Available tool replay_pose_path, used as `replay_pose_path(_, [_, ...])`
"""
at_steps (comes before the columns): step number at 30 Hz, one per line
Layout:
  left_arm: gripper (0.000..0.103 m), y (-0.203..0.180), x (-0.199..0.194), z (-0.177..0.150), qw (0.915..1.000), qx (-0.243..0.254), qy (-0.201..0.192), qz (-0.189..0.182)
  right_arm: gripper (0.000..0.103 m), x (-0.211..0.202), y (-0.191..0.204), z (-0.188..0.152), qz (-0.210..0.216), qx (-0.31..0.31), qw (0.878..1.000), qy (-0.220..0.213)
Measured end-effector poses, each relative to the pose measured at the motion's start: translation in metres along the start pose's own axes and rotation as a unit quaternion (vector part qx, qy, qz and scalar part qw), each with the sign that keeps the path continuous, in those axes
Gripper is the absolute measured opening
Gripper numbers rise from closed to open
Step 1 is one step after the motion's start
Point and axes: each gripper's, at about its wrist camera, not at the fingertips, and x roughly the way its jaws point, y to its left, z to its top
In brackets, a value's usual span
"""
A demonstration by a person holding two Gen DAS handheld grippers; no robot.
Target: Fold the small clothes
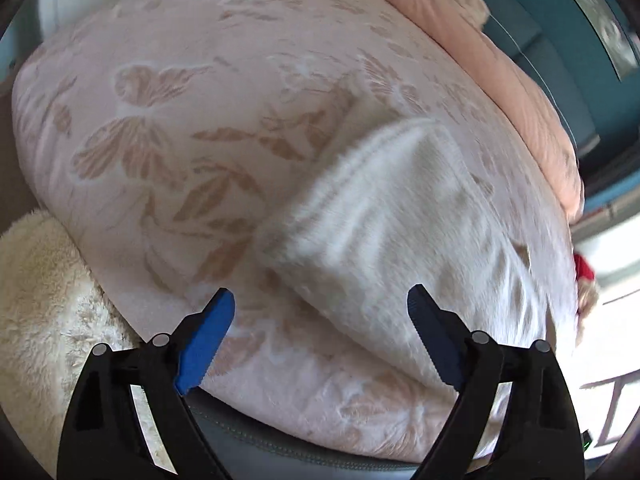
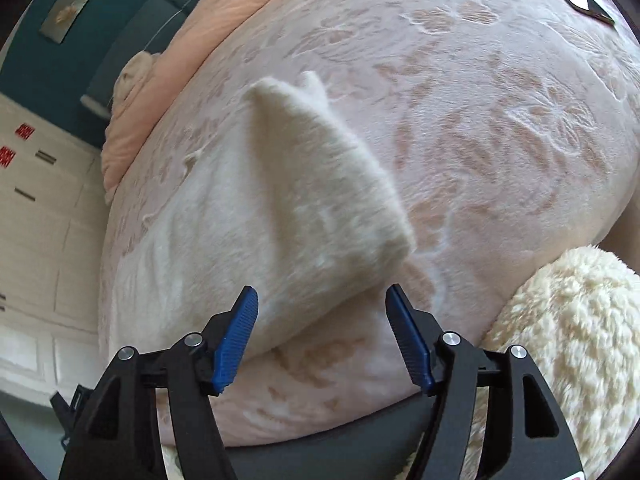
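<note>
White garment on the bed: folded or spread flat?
Folded. The white garment lies doubled on the patterned blanket, with a layered edge near the open right tongs.

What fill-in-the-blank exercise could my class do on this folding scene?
1. The small white cloth lies on a pink blanket patterned with leaves and ____.
2. The left gripper has jaws that are ____.
3. The finger pads of the right gripper are coloured ____.

Missing words: butterflies; open; blue
</note>
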Motion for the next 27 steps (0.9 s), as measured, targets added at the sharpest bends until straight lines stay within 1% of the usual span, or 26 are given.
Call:
replay_pose_path(2, [0.086, 0.012, 0.013, 0.01, 0.9989, -0.043, 0.014, -0.008, 0.069, 0.006, -0.004, 0.01, 0.01, 0.022, 1.0, 0.0])
replay_pose_path(4, [0.085, 0.012, 0.017, 0.016, 0.998, -0.063, 0.008, -0.007, 0.069, 0.01, -0.001, 0.018, 0.017, 0.039, 0.999, -0.008])
replay_pose_path(5, [0.078, 0.007, 0.016, 0.018, 0.9981, -0.062, 0.002, -0.008, 0.066, 0.011, 0.002, 0.022, 0.02, 0.041, 0.999, -0.01])
replay_pose_path(6, [0.047, 0.0, 0.016, 0.021, 0.9985, -0.053, 0.0, -0.016, 0.037, 0.011, 0.008, 0.027, 0.019, 0.035, 0.999, -0.009])
replay_pose_path(7, [0.031, -0.007, 0.018, 0.023, 0.9991, -0.038, 0.011, -0.018, 0.025, 0.008, 0.014, 0.033, 0.029, 0.029, 0.999, -0.007])
replay_pose_path(8, [0.023, -0.015, 0.015, 0.026, 0.9994, -0.028, 0.015, -0.009, 0.025, -0.001, 0.02, 0.037, 0.046, 0.024, 0.999, -0.017])
replay_pose_path(9, [0.019, -0.018, 0.008, 0.03, 0.9996, -0.025, 0.007, -0.015, 0.022, -0.015, 0.028, 0.04, 0.06, 0.01, 0.998, -0.026])
replay_pose_path(11, [0.016, -0.029, -0.016, 0.035, 0.9995, -0.015, -0.003, -0.029, 0.021, -0.047, 0.041, 0.042, 0.08, -0.017, 0.996, -0.037])
replay_pose_path(12, [0.015, -0.032, -0.028, 0.037, 0.9991, -0.011, -0.001, -0.04, 0.021, -0.059, 0.044, 0.041, 0.082, -0.03, 0.995, -0.038])
replay_pose_path(14, [0.014, -0.033, -0.053, 0.039, 0.9983, -0.004, 0.003, -0.059, 0.021, -0.075, 0.041, 0.033, 0.06, -0.061, 0.996, -0.04])
replay_pose_path(15, [0.014, -0.029, -0.063, 0.037, 0.9982, -0.002, 0.005, -0.059, 0.021, -0.075, 0.035, 0.027, 0.039, -0.074, 0.996, -0.035])
replay_pose_path(16, [0.014, -0.023, -0.069, 0.033, 0.9986, -0.002, 0.006, -0.053, 0.021, -0.067, 0.025, 0.021, 0.019, -0.081, 0.996, -0.02])
replay_pose_path(17, [0.014, -0.016, -0.069, 0.028, 0.9991, 0.001, 0.009, -0.04, 0.022, -0.052, 0.011, 0.017, 0.007, -0.079, 0.997, 0.006])
replay_pose_path(19, [0.015, -0.003, -0.054, 0.014, 0.9994, 0.016, 0.029, -0.013, 0.025, -0.019, -0.02, 0.002, -0.022, -0.06, 0.996, 0.055])
replay_pose_path(20, [0.015, 0.007, -0.042, 0.006, 0.9991, 0.015, 0.041, 0.0, 0.029, -0.015, -0.03, -0.004, -0.028, -0.049, 0.997, 0.058])
replay_pose_path(21, [0.015, 0.013, -0.031, -0.002, 0.9986, 0.011, 0.051, 0.011, 0.032, -0.022, -0.034, -0.006, -0.014, -0.034, 0.998, 0.044])
replay_pose_path(22, [0.015, 0.019, -0.025, -0.007, 0.9983, 0.006, 0.055, 0.016, 0.035, -0.033, -0.033, -0.006, -0.014, -0.029, 0.999, 0.029])
replay_pose_path(23, [0.015, 0.022, -0.023, -0.011, 0.9985, 0.004, 0.051, 0.018, 0.037, -0.045, -0.028, -0.003, -0.03, -0.034, 0.999, 0.008])
replay_pose_path(24, [0.015, 0.022, -0.026, -0.012, 0.9987, 0.009, 0.047, 0.017, 0.042, -0.058, -0.023, 0.0, -0.052, -0.046, 0.998, -0.013])
replay_pose_path(26, [0.016, 0.018, -0.03, -0.009, 0.9986, 0.026, 0.042, 0.017, 0.045, -0.085, -0.008, 0.004, -0.09, -0.076, 0.991, -0.064])
replay_pose_path(27, [0.016, 0.015, -0.03, -0.007, 0.9985, 0.034, 0.04, 0.019, 0.045, -0.095, 0.005, 0.005, -0.084, -0.098, 0.988, -0.081])
